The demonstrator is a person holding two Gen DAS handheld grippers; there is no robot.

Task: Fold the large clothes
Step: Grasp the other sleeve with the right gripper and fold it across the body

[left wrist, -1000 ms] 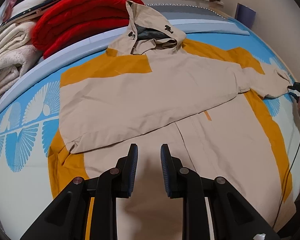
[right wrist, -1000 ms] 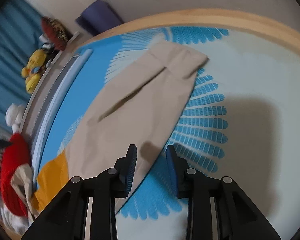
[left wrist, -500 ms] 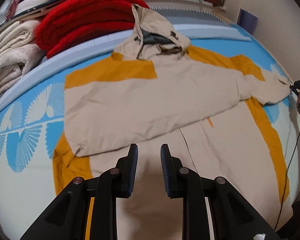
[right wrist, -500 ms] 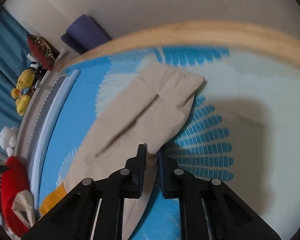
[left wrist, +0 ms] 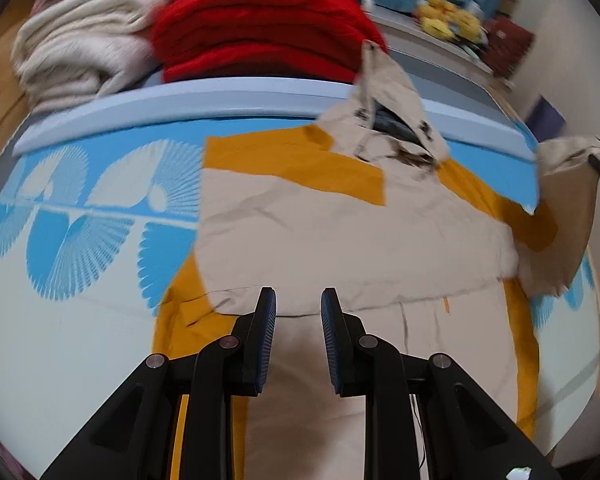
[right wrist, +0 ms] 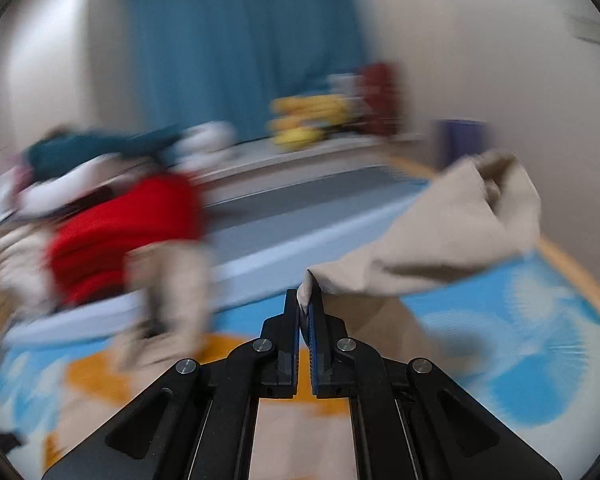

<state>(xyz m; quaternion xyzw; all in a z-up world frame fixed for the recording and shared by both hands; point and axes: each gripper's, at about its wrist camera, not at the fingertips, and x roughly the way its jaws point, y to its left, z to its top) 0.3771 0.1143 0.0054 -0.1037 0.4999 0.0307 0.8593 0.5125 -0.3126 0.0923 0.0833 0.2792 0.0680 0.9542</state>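
**Lifting a jacket sleeve off the bed**

No containers are seen. A beige and mustard hooded jacket (left wrist: 340, 232) is spread flat on the blue-patterned bed (left wrist: 80, 208), one sleeve folded across its chest. The other sleeve (right wrist: 440, 240) is pinched and raised by the right tool (right wrist: 305, 312). The left tool (left wrist: 298, 300) is held narrowly parted, empty, above the jacket.

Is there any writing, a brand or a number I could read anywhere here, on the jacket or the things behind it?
None can be read.
Jacket: no print or label shows; the dark marks at its hood look like fasteners, not letters.
Bed cover: only a fan pattern.
Folded red blanket and yellow toys: blurred, no text visible.
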